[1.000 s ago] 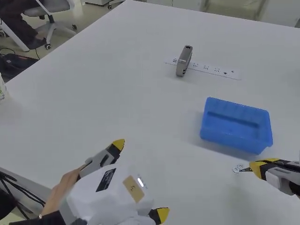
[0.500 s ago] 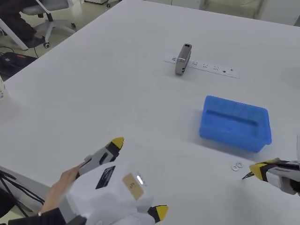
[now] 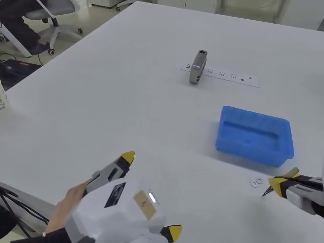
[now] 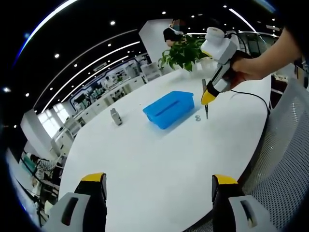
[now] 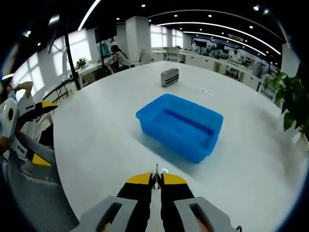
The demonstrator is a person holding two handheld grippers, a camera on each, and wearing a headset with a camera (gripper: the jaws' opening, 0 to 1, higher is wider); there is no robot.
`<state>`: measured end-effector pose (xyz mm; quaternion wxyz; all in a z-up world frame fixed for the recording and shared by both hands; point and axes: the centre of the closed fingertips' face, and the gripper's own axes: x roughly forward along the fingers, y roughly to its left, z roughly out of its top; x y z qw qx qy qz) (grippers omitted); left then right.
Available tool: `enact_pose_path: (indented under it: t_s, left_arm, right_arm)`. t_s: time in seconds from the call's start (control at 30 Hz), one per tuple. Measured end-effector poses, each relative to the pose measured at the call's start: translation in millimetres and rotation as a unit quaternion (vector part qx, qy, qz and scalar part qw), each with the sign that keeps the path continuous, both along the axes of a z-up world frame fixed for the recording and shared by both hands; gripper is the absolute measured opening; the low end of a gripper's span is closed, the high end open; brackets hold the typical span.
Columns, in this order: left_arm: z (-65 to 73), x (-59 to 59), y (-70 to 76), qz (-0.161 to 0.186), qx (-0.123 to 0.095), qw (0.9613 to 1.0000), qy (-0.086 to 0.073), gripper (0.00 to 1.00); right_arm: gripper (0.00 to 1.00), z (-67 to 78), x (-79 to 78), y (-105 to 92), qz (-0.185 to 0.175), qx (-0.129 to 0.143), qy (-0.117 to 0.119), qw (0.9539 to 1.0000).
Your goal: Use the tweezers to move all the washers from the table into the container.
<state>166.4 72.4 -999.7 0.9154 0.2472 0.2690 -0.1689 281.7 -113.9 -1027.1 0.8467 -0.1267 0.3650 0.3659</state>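
Observation:
A blue container stands on the white table; it shows in the left gripper view and the right gripper view too. Two small washers lie on the table just in front of it, near the tweezer tips; one washer shows beside the tips. My right gripper is shut on the tweezers, whose point hovers a little short of the washers. My left gripper stands open and empty at the near table edge, jaws wide apart.
A grey metal block stands on a flat white power strip at the far side of the table. Office chairs stand beyond the left table edge. A potted plant is off to the right.
The tweezer tips, which touched the washers a second ago, have drawn back toward me; both washers stay on the table. The left gripper has barely moved.

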Motion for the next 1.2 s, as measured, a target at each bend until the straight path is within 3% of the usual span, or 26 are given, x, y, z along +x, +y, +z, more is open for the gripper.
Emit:
enact_pose_path:
  t_s: [0.13, 0.3, 0.47, 0.77, 1.0, 1.07, 1.2]
  left_arm:
    - [-0.4, -0.2, -0.5, -0.002, 0.001, 1.0000, 0.001, 0.92]
    - [-0.4, -0.1, -0.4, -0.001, 0.000, 1.0000, 0.001, 0.92]
    - [-0.3, 0.1, 0.0, 0.000, 0.000, 1.0000, 0.001, 0.92]
    - [-0.1, 0.2, 0.7, 0.001, 0.001, 1.0000, 0.000, 0.92]
    - [-0.4, 0.1, 1.3, 0.002, 0.002, 1.0000, 0.001, 0.92]
    - [-0.2, 0.1, 1.3, 0.002, 0.001, 1.0000, 0.000, 0.92]
    - [-0.2, 0.1, 1.3, 0.002, 0.002, 1.0000, 0.000, 0.92]
  right_arm:
    - [0.02, 7.7, 10.2, 4.0, -0.019, 0.026, -0.003, 0.9995]
    - [0.03, 8.1, 18.6, 9.2, -0.035, 0.040, -0.002, 0.9986]
    - [0.03, 0.8, 17.8, 13.9, -0.034, 0.033, -0.002, 0.9989]
    - [0.03, 1.7, 21.0, 13.9, -0.042, 0.034, -0.008, 0.9985]
    - [0.03, -0.2, 19.5, 16.2, -0.028, 0.026, -0.009, 0.9992]
    - [0.03, -0.9, 17.6, 15.5, -0.010, 0.007, -0.024, 0.9996]
    - [0.02, -1.3, 14.8, 18.1, 0.008, -0.006, -0.041, 0.9991]
